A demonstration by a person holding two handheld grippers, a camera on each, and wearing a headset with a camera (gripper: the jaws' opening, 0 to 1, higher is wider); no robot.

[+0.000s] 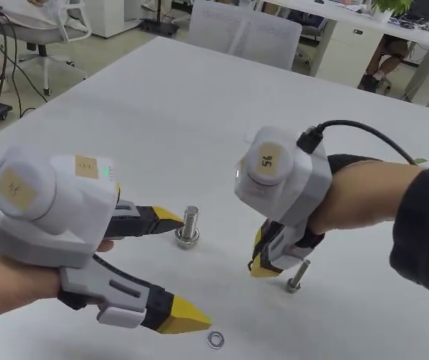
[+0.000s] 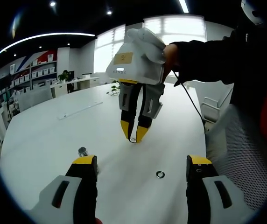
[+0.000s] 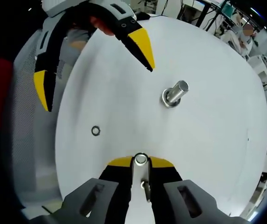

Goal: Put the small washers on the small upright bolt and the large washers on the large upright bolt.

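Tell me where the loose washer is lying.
The loose washer lies flat on the white table at the head view's bottom edge, just off the lower jaw tip of the open left gripper, nearer the person than the large bolt.

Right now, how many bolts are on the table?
2. The large bolt stands near the middle of the table; the small bolt is right beside the tips of the right tool.
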